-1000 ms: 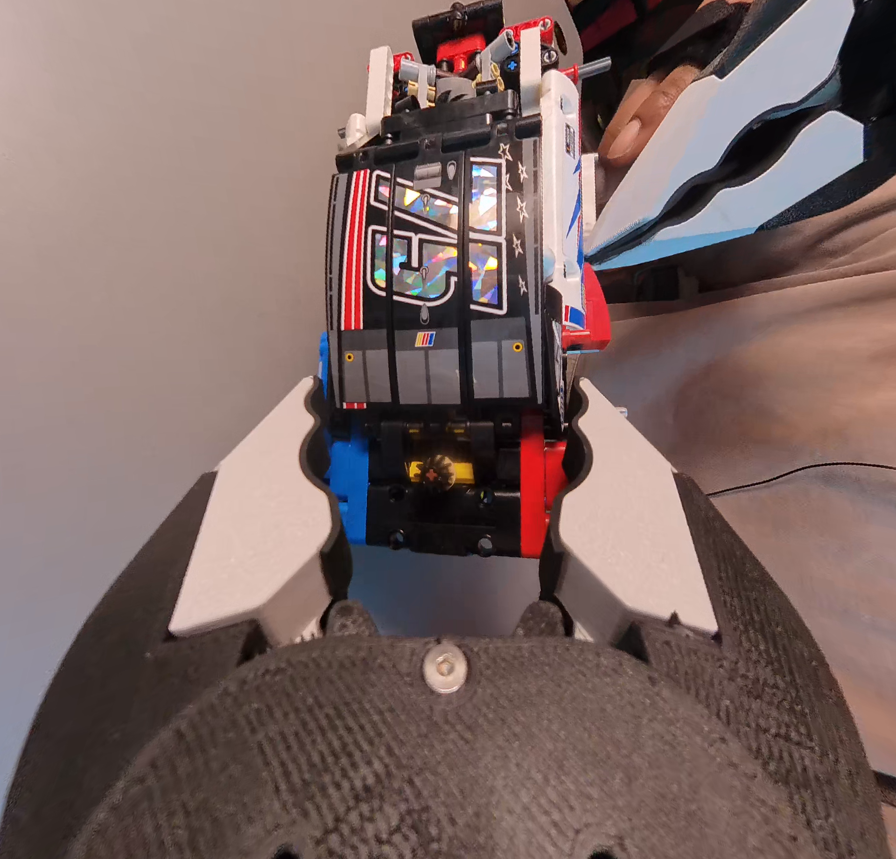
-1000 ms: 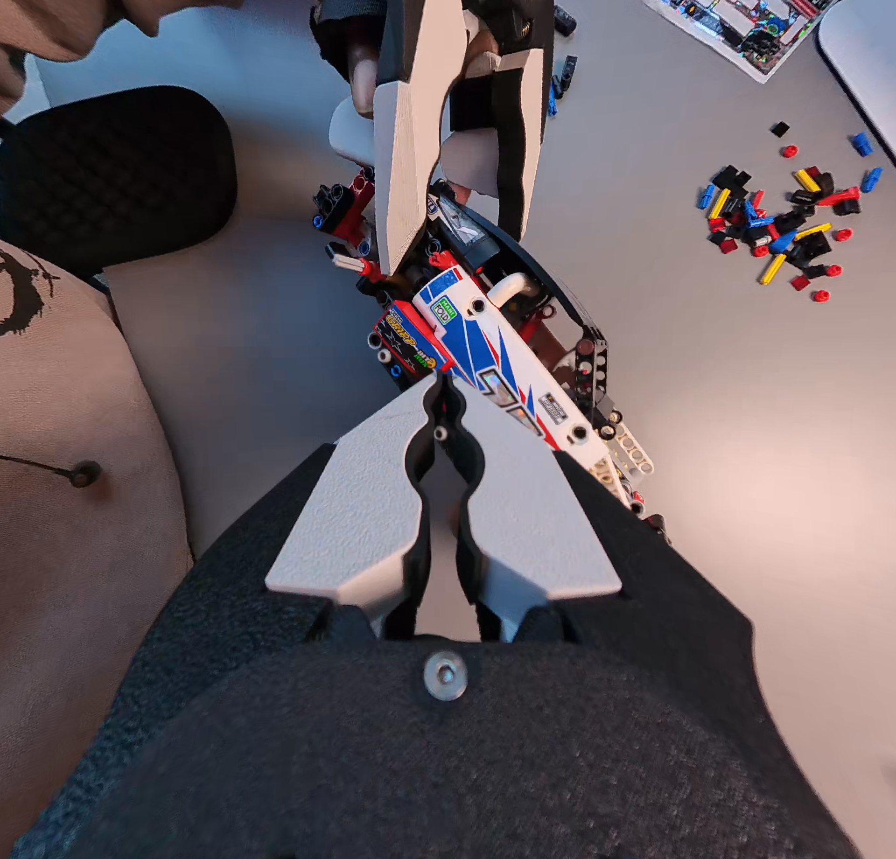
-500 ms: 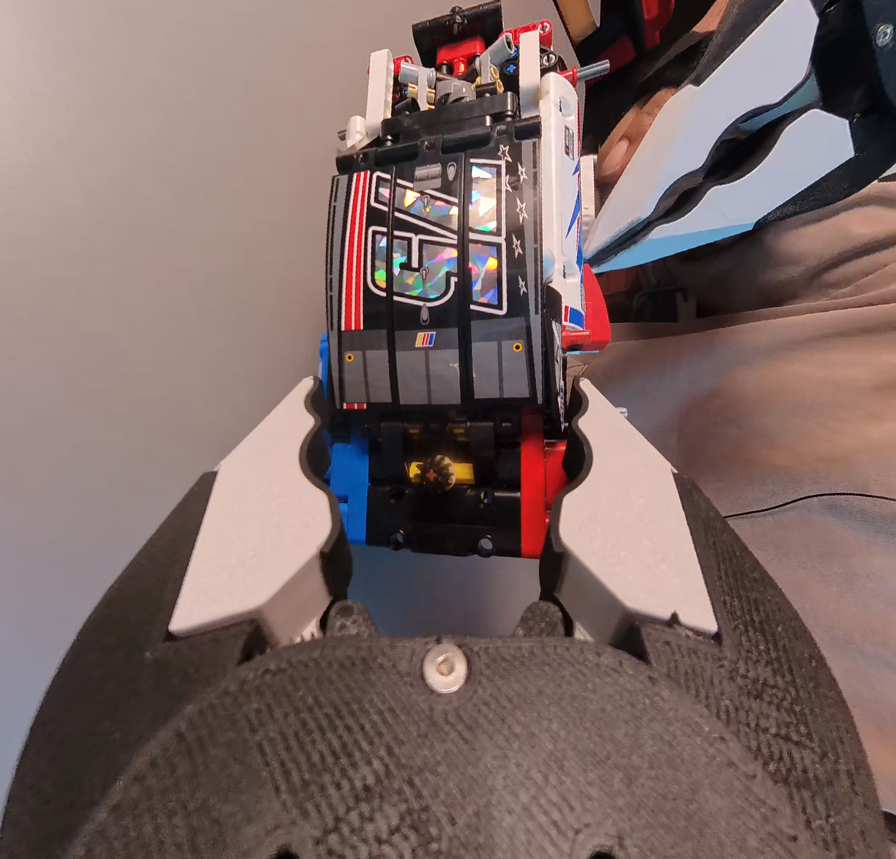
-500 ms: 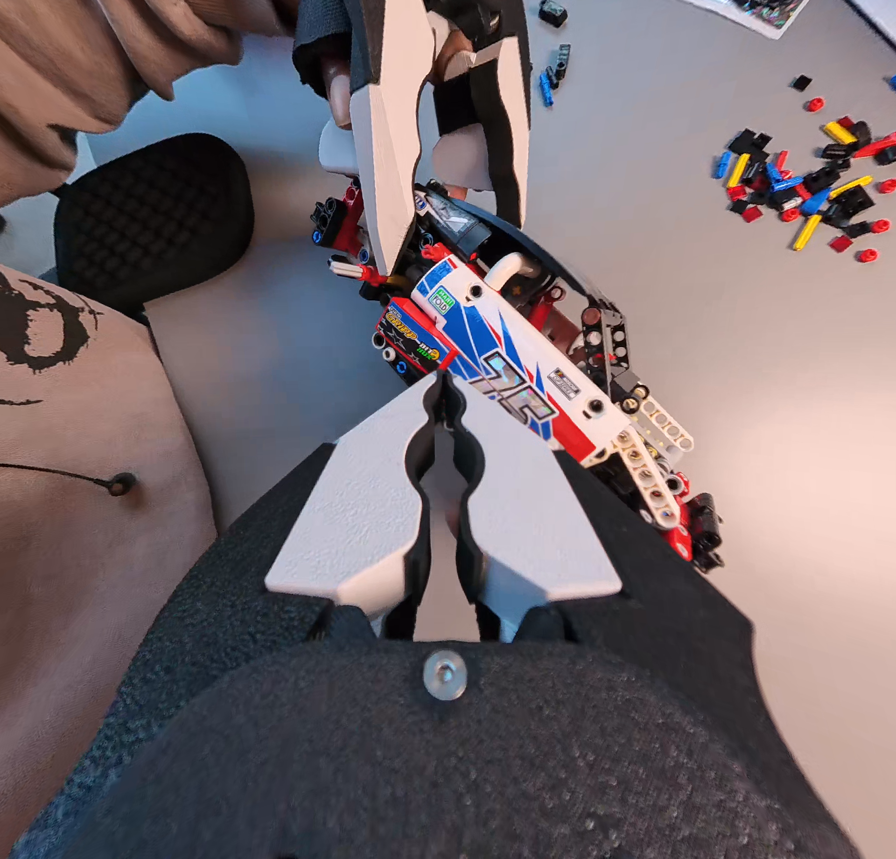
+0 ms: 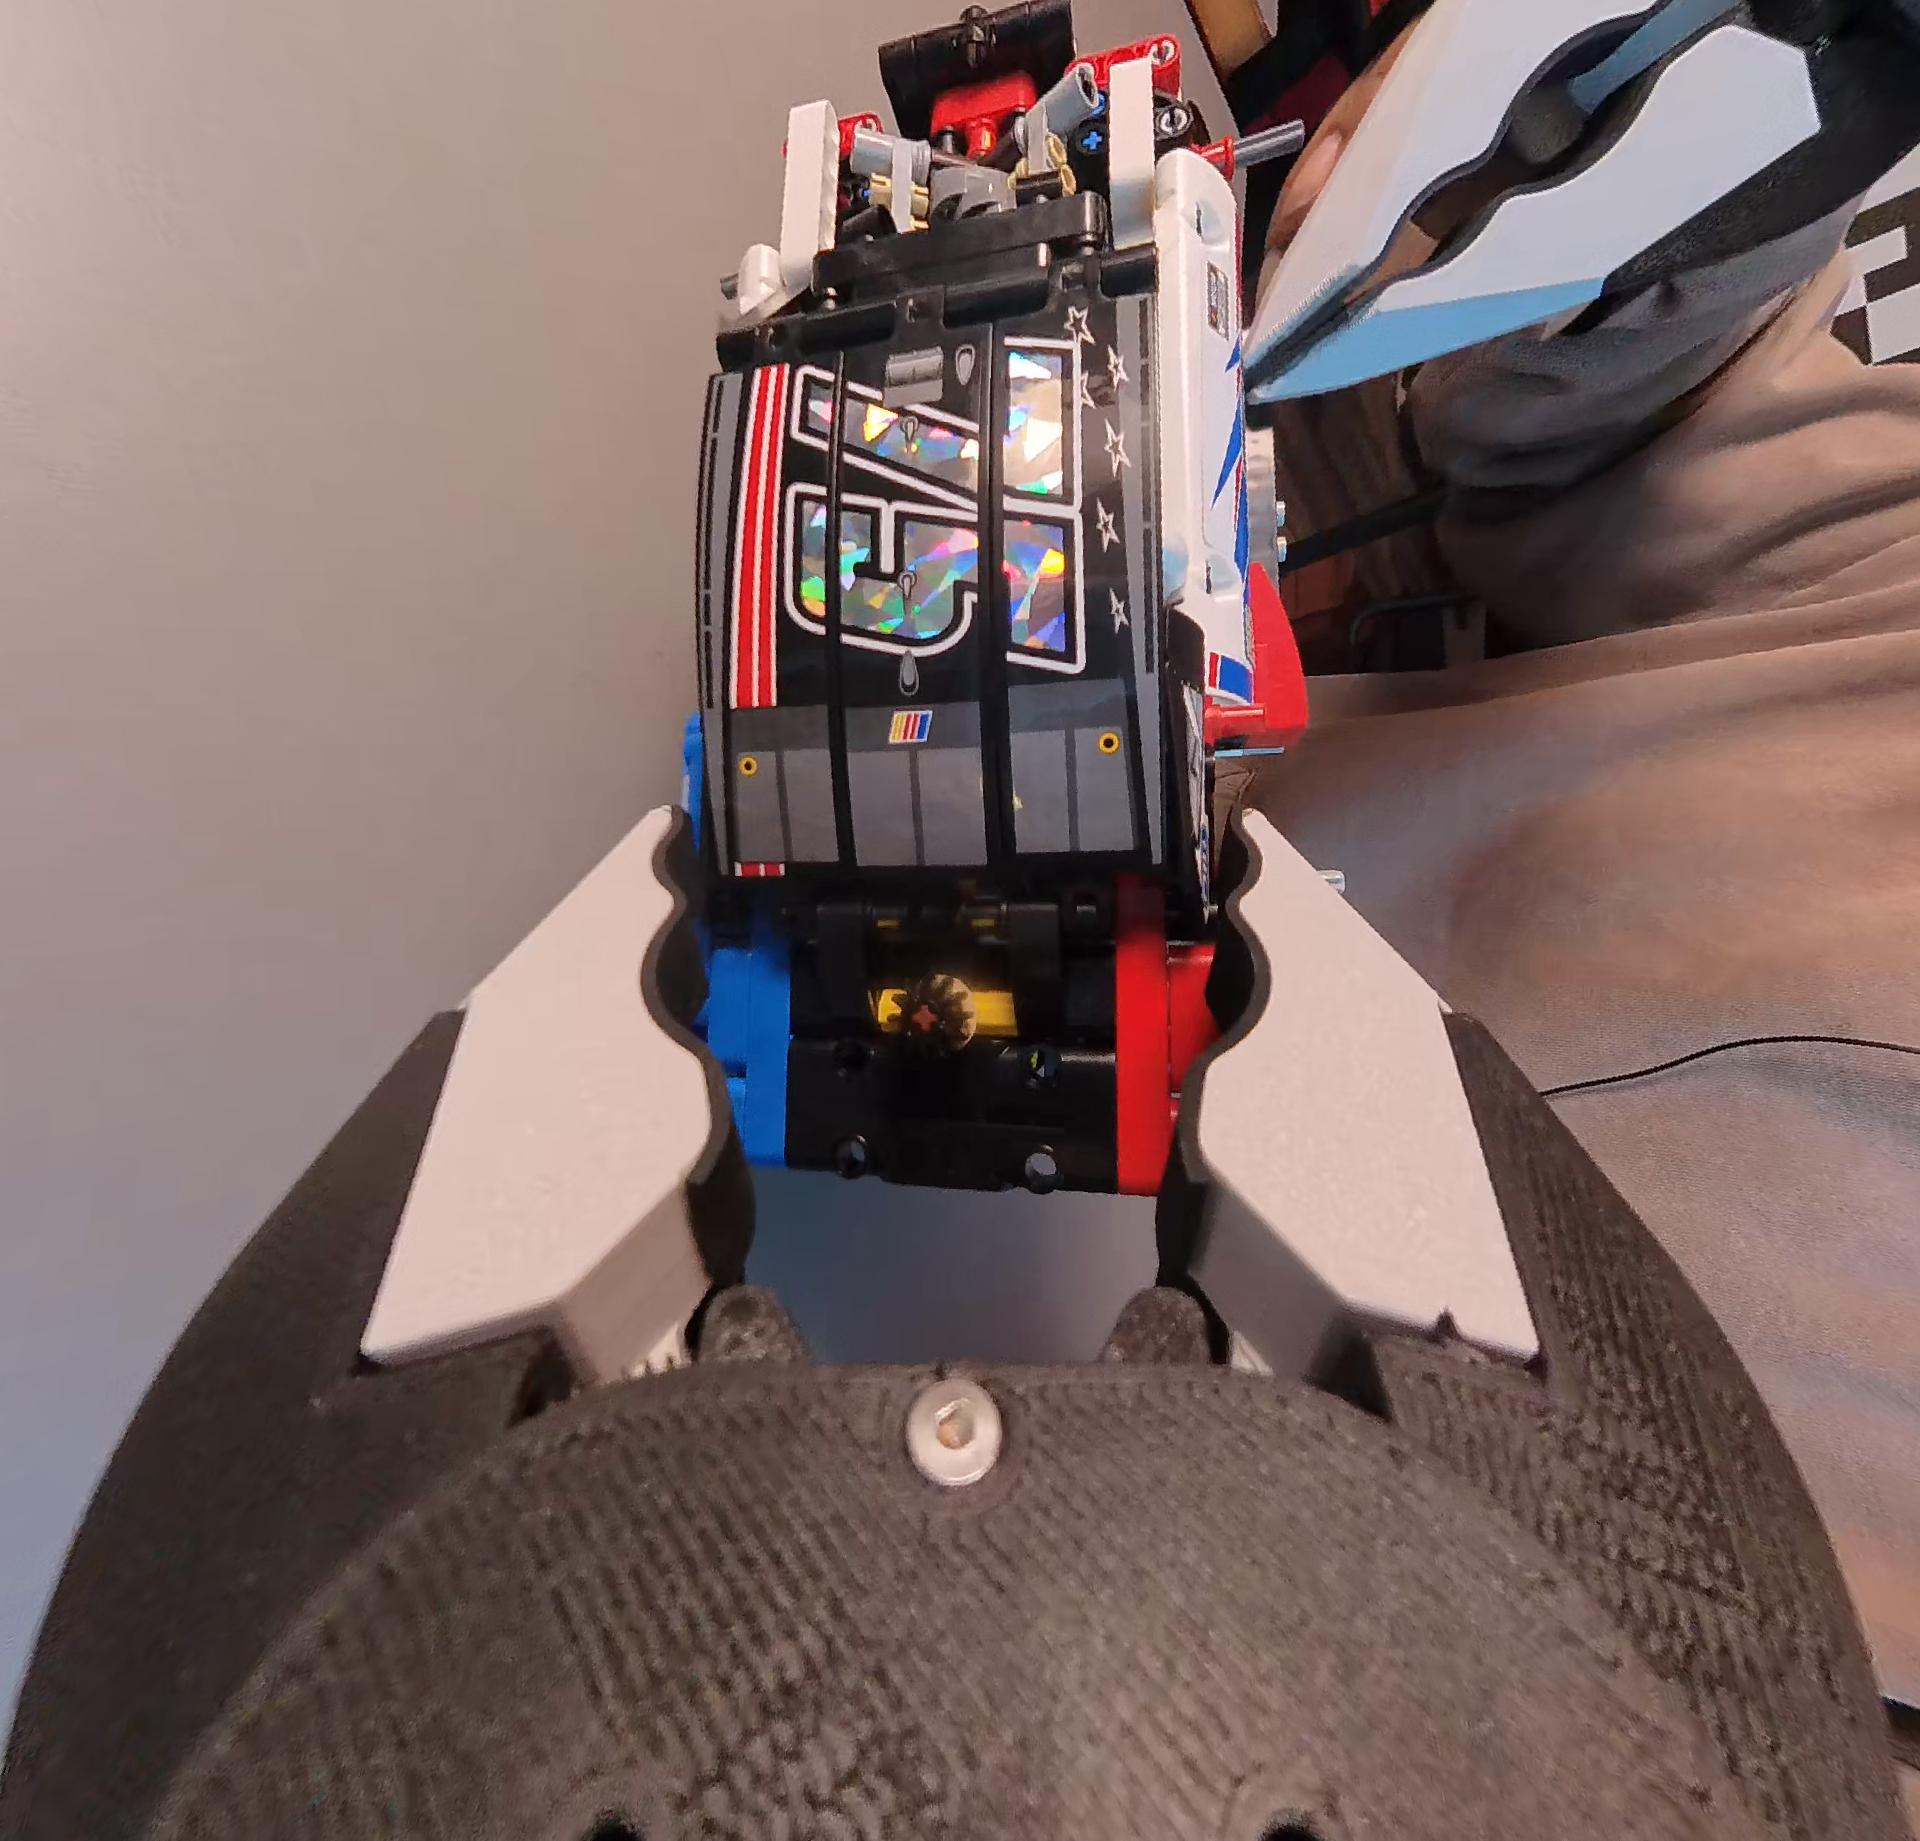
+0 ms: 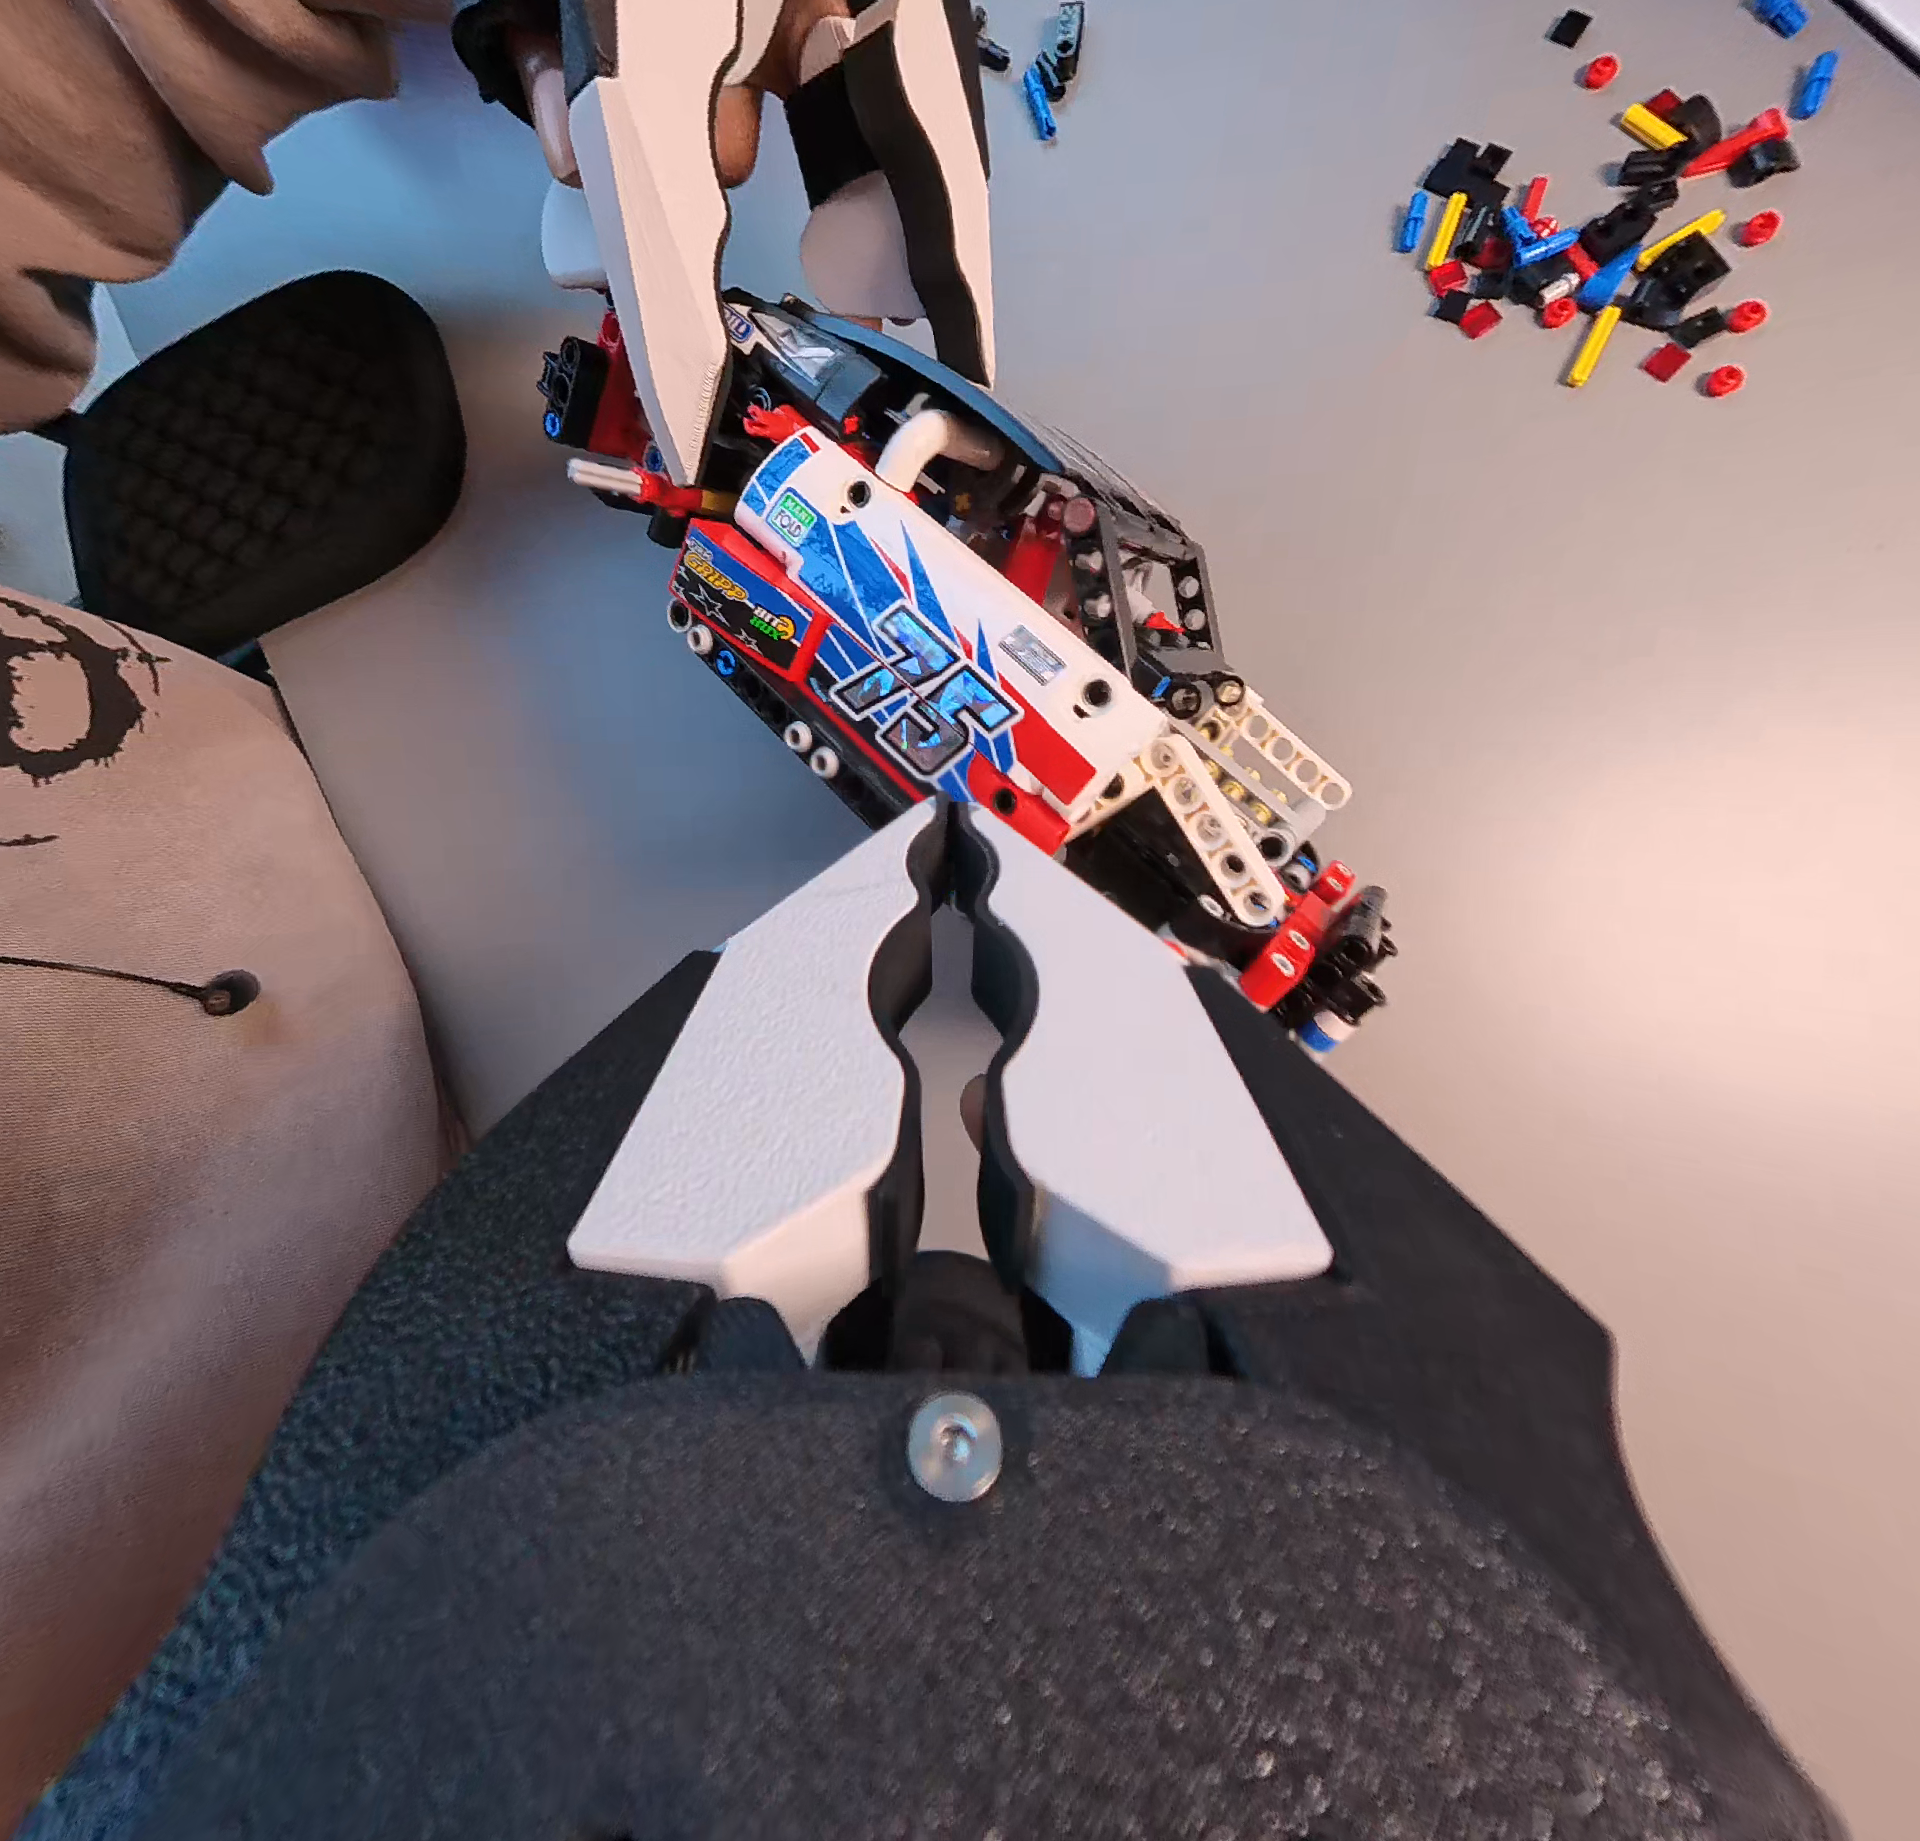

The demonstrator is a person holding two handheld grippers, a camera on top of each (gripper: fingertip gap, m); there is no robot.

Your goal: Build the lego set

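The lego car [image 5: 914,565] has a black roof with shiny numbers, white side panels and red and blue parts. My left gripper [image 5: 956,841] is shut on its end, one finger on the blue side and one on the red side, and holds it above the table. In the right wrist view the car [image 6: 935,648] hangs tilted from the left gripper [image 6: 836,415]. My right gripper [image 6: 951,817] is shut with nothing seen between its tips. The tips sit at the red lower edge of the car's side. It also shows in the left wrist view [image 5: 1558,181], beside the white panel.
A pile of loose red, blue, yellow and black pieces [image 6: 1590,233] lies on the grey table [image 6: 1558,960] at the far right. A few small blue and black pieces [image 6: 1049,66] lie behind the left gripper. A black padded chair part [image 6: 260,461] and a person's tan sweatshirt [image 6: 156,1064] are on the left. Across from one pair of fingers to the other is roughly 11 cm.
My right gripper has slid along the car's side toward the end with the white beams, staying shut. More of the car now shows in the right wrist view. The left gripper's hold is unchanged.
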